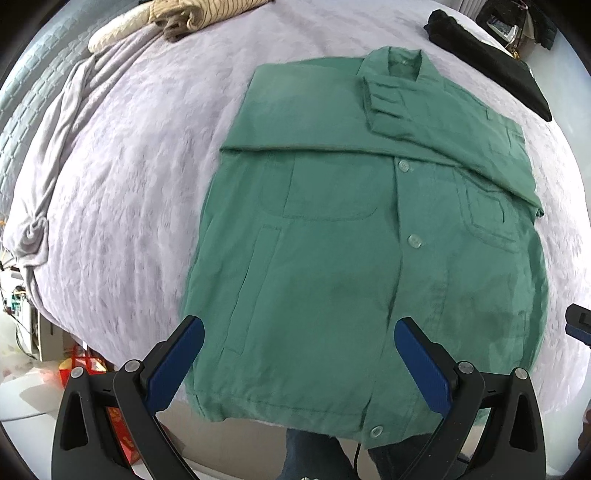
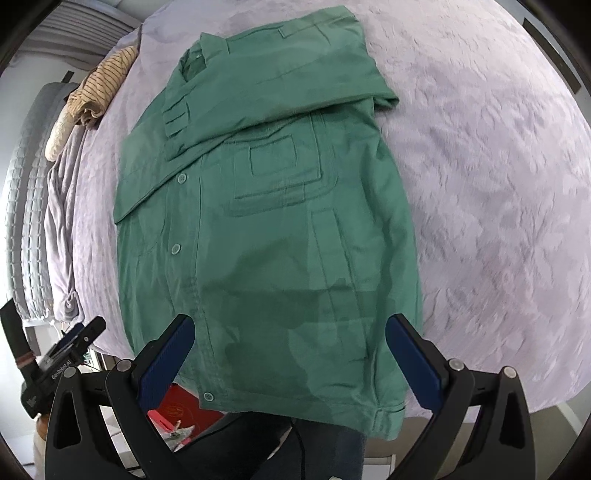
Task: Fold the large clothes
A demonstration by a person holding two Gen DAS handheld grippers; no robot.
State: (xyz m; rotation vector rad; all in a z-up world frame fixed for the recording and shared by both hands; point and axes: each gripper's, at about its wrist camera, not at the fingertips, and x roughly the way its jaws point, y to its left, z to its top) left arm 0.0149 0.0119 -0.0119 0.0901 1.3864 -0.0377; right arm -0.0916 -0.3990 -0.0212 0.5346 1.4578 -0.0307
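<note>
- Left wrist view: a green button-front jacket lies flat on a lavender bedspread, long axis running away from the camera, collar far, hem at the near bed edge, both sleeves folded across the chest. The left gripper hovers over the hem, jaws wide apart and empty. A striped beige garment and what may be black clothing lie beyond.
- Right wrist view: the right gripper is likewise spread and empty above the hem's right half; a red box sits on the floor below.
</note>
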